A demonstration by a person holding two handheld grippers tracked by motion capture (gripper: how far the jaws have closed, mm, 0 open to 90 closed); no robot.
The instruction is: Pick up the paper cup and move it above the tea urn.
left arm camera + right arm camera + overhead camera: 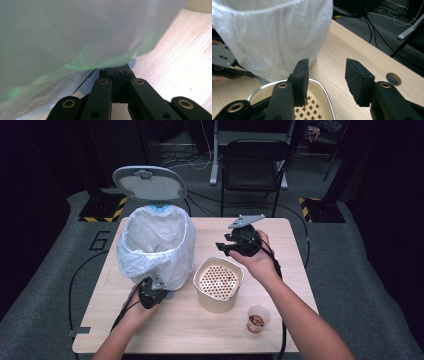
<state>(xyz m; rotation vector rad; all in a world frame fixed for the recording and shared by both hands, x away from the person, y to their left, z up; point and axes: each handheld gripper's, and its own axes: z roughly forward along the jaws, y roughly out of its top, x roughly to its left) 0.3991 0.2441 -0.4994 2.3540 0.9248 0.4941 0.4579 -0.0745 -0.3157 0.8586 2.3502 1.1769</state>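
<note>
The right gripper (327,82) has its jaws apart with nothing between them, hovering over the rim of the cream pot (218,285) with the perforated insert. The left gripper (151,292) has its jaws pressed together at the foot of the bin (156,245), under its white bag (75,32). Pot and bin stand just beside each other on the wooden table (190,325).

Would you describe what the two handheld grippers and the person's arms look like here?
Both grippers are black, with linkage arms pinned by brass-coloured rivets. The left gripper and the right gripper each carry a grey three-cornered plate on top, and a black cable trails back from each along the forearm. The right gripper's pads are thick, rough black foam blocks. The forearms are bare; no sleeves show.
</note>
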